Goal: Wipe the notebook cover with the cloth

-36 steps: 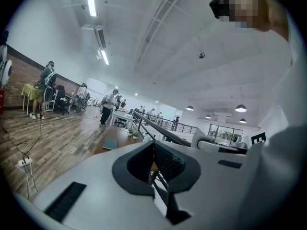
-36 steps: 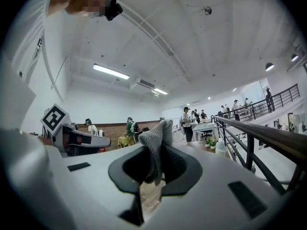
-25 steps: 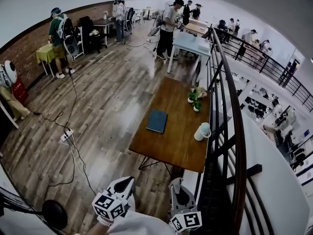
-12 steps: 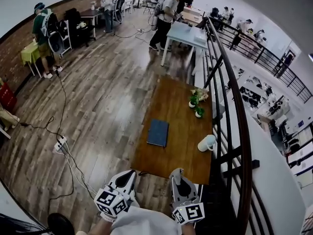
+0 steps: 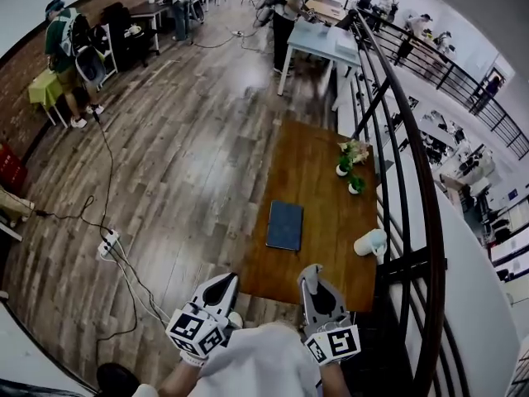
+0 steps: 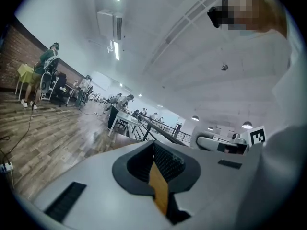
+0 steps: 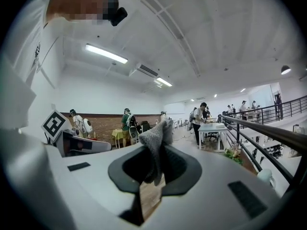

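While right gripper (image 5: pixel 312 275) clamps cloth (image 7: pixel 154 140) | left gripper (image 5: pixel 222 283) closed | notebook (image 5: pixel 285 225) on table (image 5: pixel 318 168)

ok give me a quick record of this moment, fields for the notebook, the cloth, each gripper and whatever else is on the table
notebook: blue, closed, flat on the wooden table, nothing touching it
cloth: grey, pinched in the right gripper
left gripper: shut, nothing between its jaws
right gripper: shut on the cloth, apart from the notebook
also on table: two small potted plants, a white mug on the railing side
wiping: not yet begun
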The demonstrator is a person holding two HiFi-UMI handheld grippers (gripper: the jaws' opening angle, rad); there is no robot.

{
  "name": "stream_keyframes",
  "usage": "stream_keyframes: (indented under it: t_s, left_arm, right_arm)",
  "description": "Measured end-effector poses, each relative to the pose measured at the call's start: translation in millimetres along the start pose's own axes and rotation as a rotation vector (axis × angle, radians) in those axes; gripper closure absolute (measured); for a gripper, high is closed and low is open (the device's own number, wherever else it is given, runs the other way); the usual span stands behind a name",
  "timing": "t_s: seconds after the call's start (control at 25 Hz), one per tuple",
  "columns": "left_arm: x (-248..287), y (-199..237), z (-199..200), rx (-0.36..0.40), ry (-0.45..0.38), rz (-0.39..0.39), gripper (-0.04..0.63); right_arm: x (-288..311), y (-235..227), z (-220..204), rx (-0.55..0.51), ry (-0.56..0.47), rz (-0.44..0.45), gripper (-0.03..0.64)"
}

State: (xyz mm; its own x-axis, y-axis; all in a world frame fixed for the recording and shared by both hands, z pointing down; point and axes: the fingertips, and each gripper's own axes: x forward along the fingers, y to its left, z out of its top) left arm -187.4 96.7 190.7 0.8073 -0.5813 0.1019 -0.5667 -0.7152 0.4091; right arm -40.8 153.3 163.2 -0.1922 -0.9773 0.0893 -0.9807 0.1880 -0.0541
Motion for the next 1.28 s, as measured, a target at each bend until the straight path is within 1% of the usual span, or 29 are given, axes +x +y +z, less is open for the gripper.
stream_keyframes:
  t_s: [0.12, 0.24, 0.4, 0.6, 0.84, 1.08, 1.28]
  left_arm:
    - [8, 6, 2, -0.01, 0.009, 0.014, 0.575]
    - [27, 12, 1, 0.003, 0.023, 0.019, 0.575]
    - [37, 17, -5, 0.005, 0.058, 0.047, 0.575]
    - [54, 18, -11, 0.008, 0.116, 0.055, 0.575]
    - [87, 25, -22, 0.007, 0.165, 0.075, 0.575]
    - [126, 40, -30, 0.008, 0.178, 0.109, 0.575]
    - [152, 50, -39, -0.011, 0.2, 0.146, 0.575]
  right_arm:
    - [13, -3, -4, -0.01, 0.034, 0.035, 0.583]
    - [28, -13, -11, -0.004, 0.037, 0.054, 0.583]
    - [42, -19, -22, 0.012, 0.054, 0.093, 0.584]
    - [52, -32, -26, 0.02, 0.078, 0.09, 0.583]
    - [74, -61, -38, 0.05, 0.099, 0.102, 0.583]
    - [108, -93, -57, 0.065, 0.119, 0.129, 0.584]
    - [134, -117, -72, 0.096, 0.145, 0.152, 0.582]
